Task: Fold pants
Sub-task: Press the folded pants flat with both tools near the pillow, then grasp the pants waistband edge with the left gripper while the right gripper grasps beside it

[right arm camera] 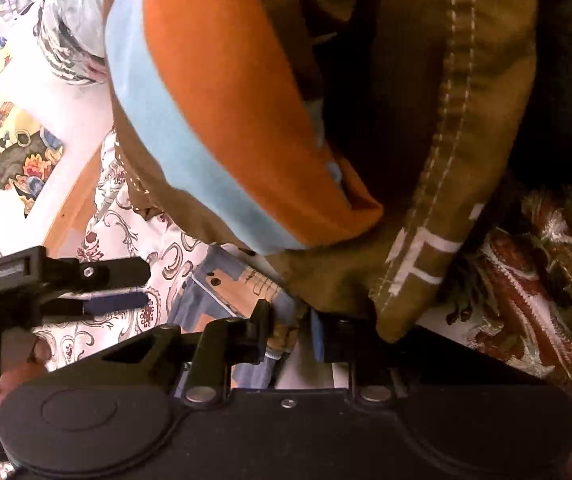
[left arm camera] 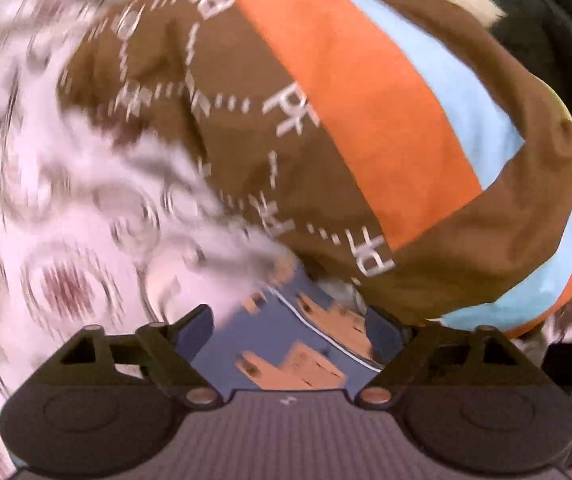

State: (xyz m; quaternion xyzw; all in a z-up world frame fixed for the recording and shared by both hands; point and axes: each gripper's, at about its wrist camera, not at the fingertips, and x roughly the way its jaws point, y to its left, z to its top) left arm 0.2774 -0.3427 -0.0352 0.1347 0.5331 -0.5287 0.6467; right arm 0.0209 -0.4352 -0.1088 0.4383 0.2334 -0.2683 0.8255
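Note:
The pants [left arm camera: 326, 140] are brown with an orange and light-blue stripe and white lettering. They lie bunched on a floral sheet [left arm camera: 66, 220], filling both views [right arm camera: 246, 120]. My left gripper [left arm camera: 290, 332] is open, its fingers spread wide above a blue and orange patterned cloth [left arm camera: 298, 352] at the edge of the pants. It also shows at the left of the right wrist view [right arm camera: 126, 284]. My right gripper [right arm camera: 290, 332] is shut on the pants' brown edge, with fabric [right arm camera: 406, 280] draped over its right finger.
The white floral sheet [right arm camera: 126, 240] covers the surface. A colourful patterned mat [right arm camera: 14, 152] and a wooden strip [right arm camera: 74, 196] lie at the far left. A dark red patterned fabric [right arm camera: 526, 260] lies at the right. The left wrist view is motion-blurred.

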